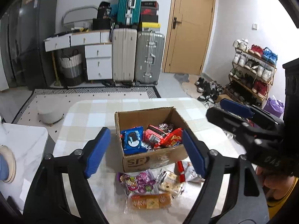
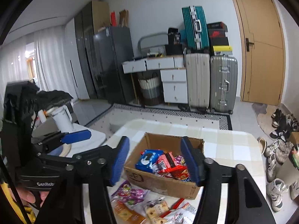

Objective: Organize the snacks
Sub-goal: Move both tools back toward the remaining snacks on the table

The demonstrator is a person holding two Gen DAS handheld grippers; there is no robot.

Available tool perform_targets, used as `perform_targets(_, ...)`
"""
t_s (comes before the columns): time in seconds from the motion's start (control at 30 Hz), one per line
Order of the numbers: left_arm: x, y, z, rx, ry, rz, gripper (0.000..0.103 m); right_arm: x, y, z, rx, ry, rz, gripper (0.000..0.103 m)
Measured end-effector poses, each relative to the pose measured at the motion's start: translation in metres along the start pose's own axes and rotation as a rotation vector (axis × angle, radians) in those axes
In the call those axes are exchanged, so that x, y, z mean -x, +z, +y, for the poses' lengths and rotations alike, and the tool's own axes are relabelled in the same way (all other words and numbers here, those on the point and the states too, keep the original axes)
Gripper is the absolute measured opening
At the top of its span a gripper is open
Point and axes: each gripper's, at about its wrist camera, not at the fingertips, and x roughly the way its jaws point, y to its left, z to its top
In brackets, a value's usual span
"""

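Note:
A cardboard box (image 1: 130, 118) (image 2: 164, 183) stands on the checked table and holds a blue Oreo pack (image 1: 133, 140) (image 2: 147, 158) and red snack packs (image 1: 168, 138) (image 2: 175, 169). Loose snacks lie in front of it: a purple pack (image 1: 139, 183) (image 2: 129, 194), a cracker pack (image 1: 170, 183) (image 2: 155, 211), an orange pack (image 1: 150, 201) (image 2: 123, 211) and a red-and-white pack (image 1: 184, 169) (image 2: 184, 211). My left gripper (image 1: 145, 152) is open and empty above the table, framing the box. My right gripper (image 2: 156, 161) is open and empty over the box; it also shows in the left wrist view (image 1: 233, 112).
The checked table (image 1: 89, 115) (image 2: 233, 149) has a white side table (image 1: 24, 145) to its left with a white kettle (image 2: 62, 119). Suitcases (image 1: 138, 56) (image 2: 211, 82), a drawer unit (image 1: 98, 61), a door (image 1: 190, 26) and a shoe rack (image 1: 252, 71) stand beyond.

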Motion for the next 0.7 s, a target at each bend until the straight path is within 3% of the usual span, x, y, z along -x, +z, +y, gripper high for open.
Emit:
perform_targets(0.17, 0.055, -0.014, -0.007, -0.02, 0.021, -0.045, 0.08, 0.049, -0.004, 0.02, 0.055, -0.02, -0.053, 0.074)
perform_targets(0.3, 0.097, -0.023, -0.009, -0.015, 0.025, -0.083, 0.083, 0.085, -0.008, 0.036, 0.067, -0.02, -0.098, 0.089)
perform_targets(0.7, 0.186, -0.06, 0.002, 0.0, 0.046, -0.144, 0.087, 0.158, -0.047, 0.071, 0.098, -0.017, -0.243, 0.101)
